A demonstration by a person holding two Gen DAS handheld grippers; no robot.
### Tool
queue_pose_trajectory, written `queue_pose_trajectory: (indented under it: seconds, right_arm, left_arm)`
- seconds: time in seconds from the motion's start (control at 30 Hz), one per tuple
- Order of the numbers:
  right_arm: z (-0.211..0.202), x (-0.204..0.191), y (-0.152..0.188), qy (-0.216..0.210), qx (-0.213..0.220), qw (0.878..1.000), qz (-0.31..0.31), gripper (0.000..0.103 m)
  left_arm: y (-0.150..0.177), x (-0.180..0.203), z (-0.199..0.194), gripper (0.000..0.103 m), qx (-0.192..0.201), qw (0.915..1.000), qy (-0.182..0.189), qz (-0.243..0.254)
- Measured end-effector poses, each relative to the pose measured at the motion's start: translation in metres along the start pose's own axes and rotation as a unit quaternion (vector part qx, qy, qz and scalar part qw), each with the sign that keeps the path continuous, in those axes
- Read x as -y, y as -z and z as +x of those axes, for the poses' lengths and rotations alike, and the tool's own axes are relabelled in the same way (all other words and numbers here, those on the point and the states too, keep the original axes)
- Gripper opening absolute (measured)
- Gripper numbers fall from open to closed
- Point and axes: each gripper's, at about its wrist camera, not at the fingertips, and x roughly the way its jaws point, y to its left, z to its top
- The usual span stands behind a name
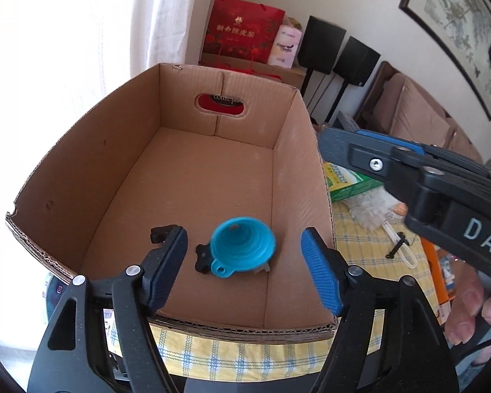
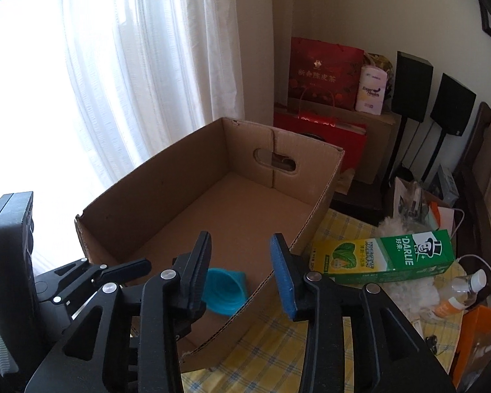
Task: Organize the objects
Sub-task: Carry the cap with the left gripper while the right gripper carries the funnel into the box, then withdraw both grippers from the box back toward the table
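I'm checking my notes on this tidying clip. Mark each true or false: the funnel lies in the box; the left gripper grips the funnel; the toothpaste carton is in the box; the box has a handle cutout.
1. The blue funnel lies inside the cardboard box: true.
2. The left gripper grips the funnel: false; its jaws stand open, clear of it.
3. The green toothpaste carton is in the box: false; it lies outside on the yellow checked tablecloth.
4. The box's far wall has a handle cutout: true.

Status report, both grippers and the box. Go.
Left gripper open, right gripper open, both empty. Blue funnel in cardboard box, on a small black item. Nothing blocking.
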Motion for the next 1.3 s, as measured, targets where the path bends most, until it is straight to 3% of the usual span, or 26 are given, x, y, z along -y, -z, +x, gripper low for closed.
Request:
queue_pose_trajectory:
  seconds: [0.33,0.4,0.7,0.77,0.83,1.0,1.07,1.3]
  right_arm:
    - [-0.033,0.027,0.016,0.054,0.017,0.998,0.006,0.064]
    - [-0.038,0.034,0.022,0.062,0.017,0.998,0.011,0.065]
    - [-0.059,0.063,0.046,0.087,0.017,0.995,0.033,0.074]
    - [-0.064,0.070,0.051,0.092,0.020,0.995,0.042,0.081]
    - [-0.069,0.076,0.056,0.099,0.022,0.994,0.050,0.084]
    - [-0.080,0.091,0.070,0.115,0.022,0.991,0.062,0.092]
    - [-0.084,0.096,0.075,0.123,0.023,0.990,0.066,0.102]
    - [-0.099,0.119,0.098,0.138,0.027,0.985,0.096,0.103]
  left_arm:
    - [-0.002,0.009,-0.009,0.081,0.009,0.9995,0.029,-0.002]
    - [-0.001,0.017,-0.014,0.087,0.020,0.9993,0.032,0.007]
    - [0.004,0.052,-0.033,0.089,0.056,0.9961,0.046,0.051]
    - [0.005,0.058,-0.036,0.091,0.061,0.9954,0.049,0.056]
    - [0.005,0.062,-0.038,0.101,0.068,0.9949,0.051,0.054]
    - [0.006,0.073,-0.040,0.102,0.073,0.9942,0.050,0.060]
    - [0.005,0.078,-0.040,0.103,0.074,0.9941,0.049,0.062]
    - [0.010,0.098,-0.036,0.103,0.068,0.9932,0.049,0.080]
